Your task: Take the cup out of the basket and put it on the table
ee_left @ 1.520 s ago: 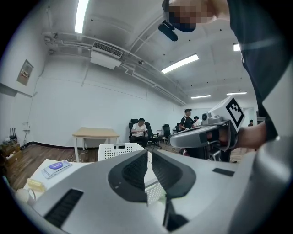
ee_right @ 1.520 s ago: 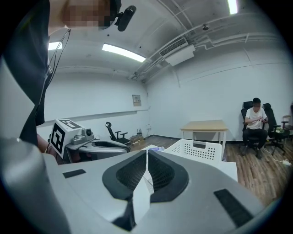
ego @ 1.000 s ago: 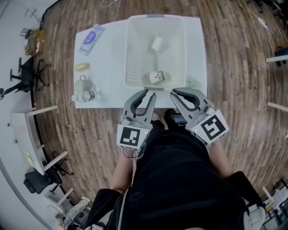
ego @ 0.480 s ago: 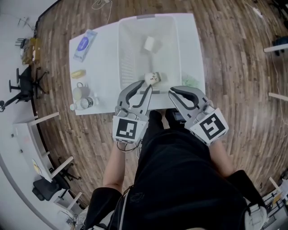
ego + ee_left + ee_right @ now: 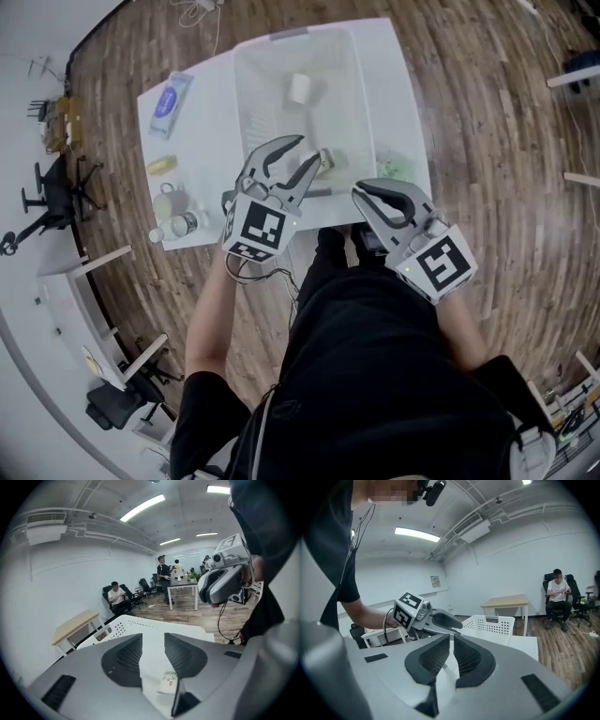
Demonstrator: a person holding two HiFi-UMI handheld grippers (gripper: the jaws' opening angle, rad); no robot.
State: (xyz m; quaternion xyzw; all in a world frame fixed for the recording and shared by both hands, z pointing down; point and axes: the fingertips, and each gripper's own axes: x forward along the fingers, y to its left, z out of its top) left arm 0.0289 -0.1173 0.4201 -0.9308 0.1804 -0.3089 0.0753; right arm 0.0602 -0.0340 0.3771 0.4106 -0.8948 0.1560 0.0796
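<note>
We are holding our right gripper (image 5: 360, 191) clenched, empty. Beside it our left gripper (image 5: 153, 637) is released, its jaws just opening, with nothing gripped. Just under its tips the cup (image 5: 169, 682) is lying in the basket (image 5: 246, 103). By our judgement, grasping it, lifting it and setting it on the table (image 5: 202, 122) are still remaining.

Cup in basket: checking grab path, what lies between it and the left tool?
Nothing: the left gripper view shows bare basket floor between the cup and the left tool, whose empty jaws have just been opening.

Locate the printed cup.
In the head view, the cup lies at the near end of the basket, just past the left gripper, whose empty jaws have just been opening.
</note>
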